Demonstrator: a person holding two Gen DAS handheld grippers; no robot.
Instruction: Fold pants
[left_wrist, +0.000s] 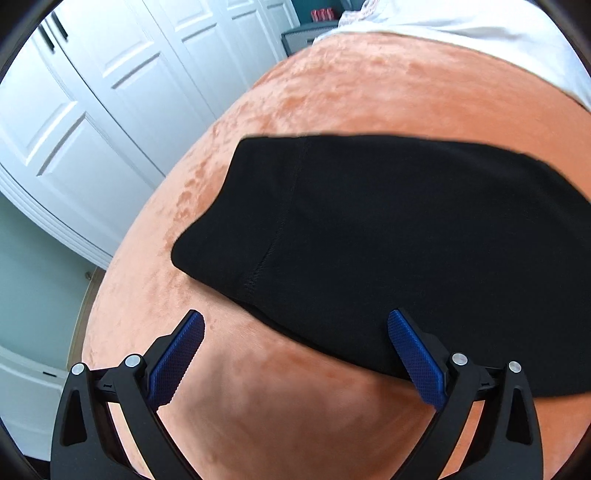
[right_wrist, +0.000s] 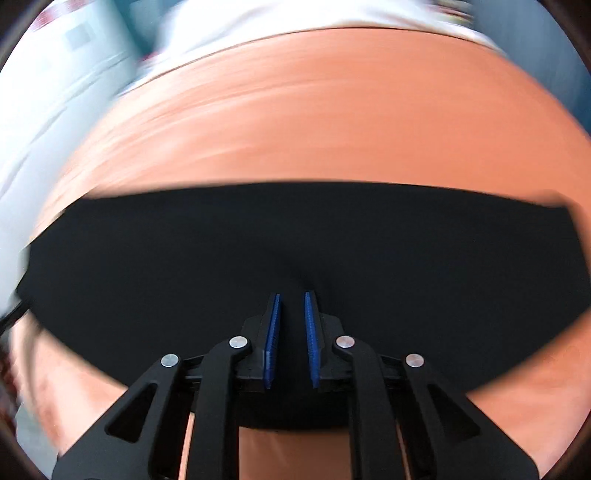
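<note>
The black pants (left_wrist: 388, 240) were laid, folded, on the orange blanket (left_wrist: 351, 92). The left gripper (left_wrist: 295, 350) was spread wide, empty. The right gripper (right_wrist: 292, 332) was nearly closed, apparently pinching the soft, light cloth at its near edge, though blur hindered certainty.

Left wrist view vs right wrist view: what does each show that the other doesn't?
Only the left wrist view: the left gripper open, its blue fingers wide apart over the blanket; a stitched seam on the pants; white panelled doors.

Only the right wrist view: the right gripper nearly closed, pinching black fabric, which puckers at the fingertips. This view is motion-blurred.

Both: black pants lying on the orange blanket, white bedding beyond.
</note>
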